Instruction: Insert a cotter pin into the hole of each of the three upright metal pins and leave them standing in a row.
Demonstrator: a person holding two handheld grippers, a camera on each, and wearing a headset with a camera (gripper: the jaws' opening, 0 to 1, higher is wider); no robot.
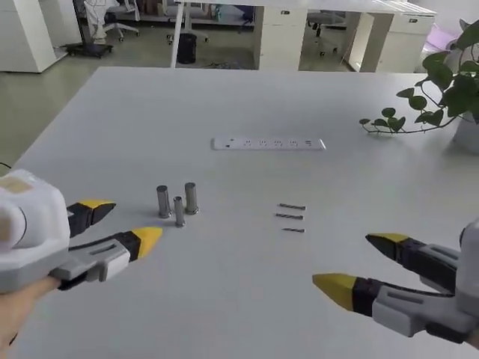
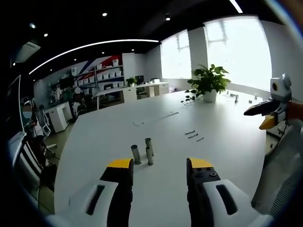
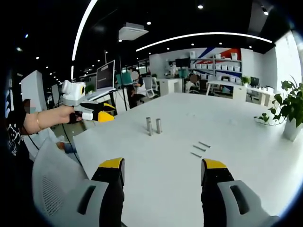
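head view: my left tongs [image 1: 129, 220] hang over the near left of the white bench [image 1: 239, 292], jaws apart and holding nothing. my right tongs [image 1: 348, 261] hang over the near right, also spread and empty. between them and farther out, the three metal pins [image 1: 179, 211] stand upright in a tight cluster, the middle one nearest me. to their right, well apart from them, the three cotter pins [image 1: 290, 217] lie flat on the bench, side by side. beyond both groups lies a white power strip [image 1: 268, 143], and a potted plant [image 1: 449, 90] sits at the far right edge.

left gripper view: my left tongs [image 2: 160, 164] gape wide with bare bench between the yellow tips. the metal pins [image 2: 143, 153] stand just ahead of them, and the cotter pins [image 2: 194, 135] lie farther out to the right. my right tongs [image 2: 254, 119] come in from the right, held above the bench.

right gripper view: my right tongs [image 3: 163, 163] are spread and empty. the metal pins [image 3: 152, 125] stand ahead, the cotter pins [image 3: 200, 148] lie nearer and to the right. my left tongs [image 3: 110, 112] show at the left, off the bench.
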